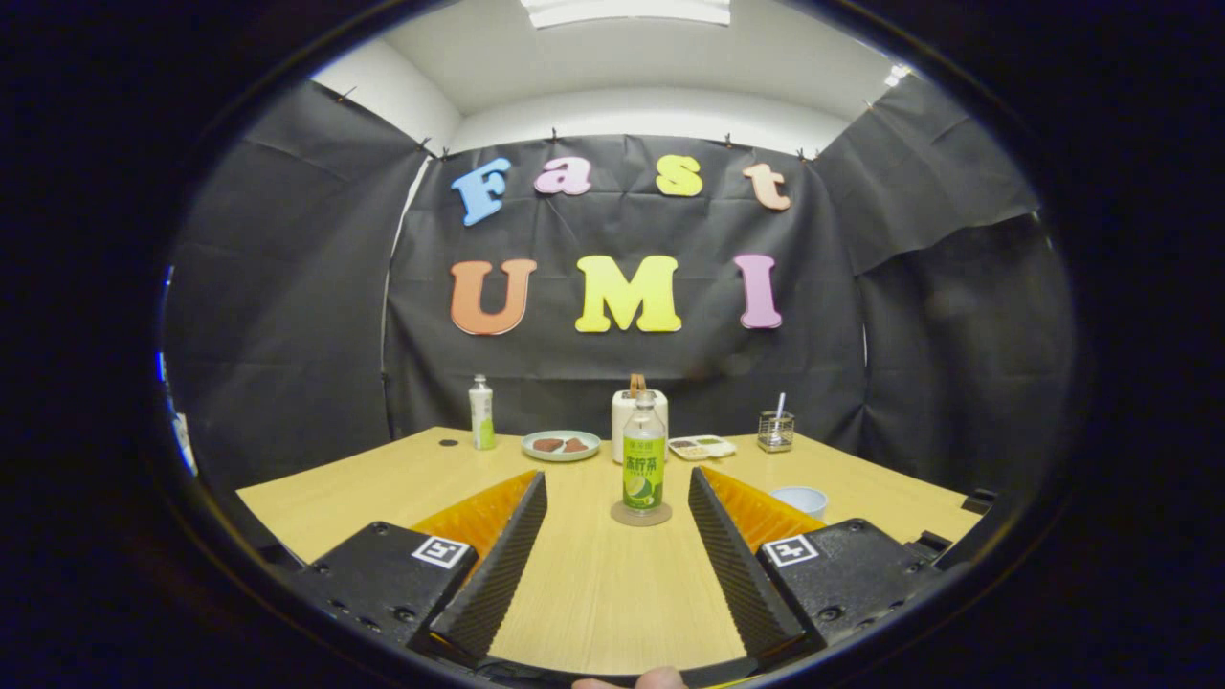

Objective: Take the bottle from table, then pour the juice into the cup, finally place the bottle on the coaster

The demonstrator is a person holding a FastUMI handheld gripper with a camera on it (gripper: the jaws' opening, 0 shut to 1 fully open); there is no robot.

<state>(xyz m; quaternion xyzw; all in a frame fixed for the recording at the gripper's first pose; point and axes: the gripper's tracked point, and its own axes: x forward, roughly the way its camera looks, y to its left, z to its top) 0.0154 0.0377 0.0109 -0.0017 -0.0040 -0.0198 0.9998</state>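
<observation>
I'm seeing the bottle [644, 457] standing upright on the coaster [641, 515], just ahead of my gripper [617, 483], whose fingers are gaping wide, holding nothing. Right of the bottle is sitting the cup [800, 500]; behind it, a white box [622, 411], plate [561, 445] and tray [701, 447].

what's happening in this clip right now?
A person holds a handheld claw low over the wooden table, fingers spread wide with nothing between them. The juice bottle stands upright on a round coaster, just ahead of the fingertips and centred between them. The cup sits beyond the right finger. Further back by the wall are a second bottle, a plate, a tray and a wire holder. Whether pouring has happened can't be told.
</observation>
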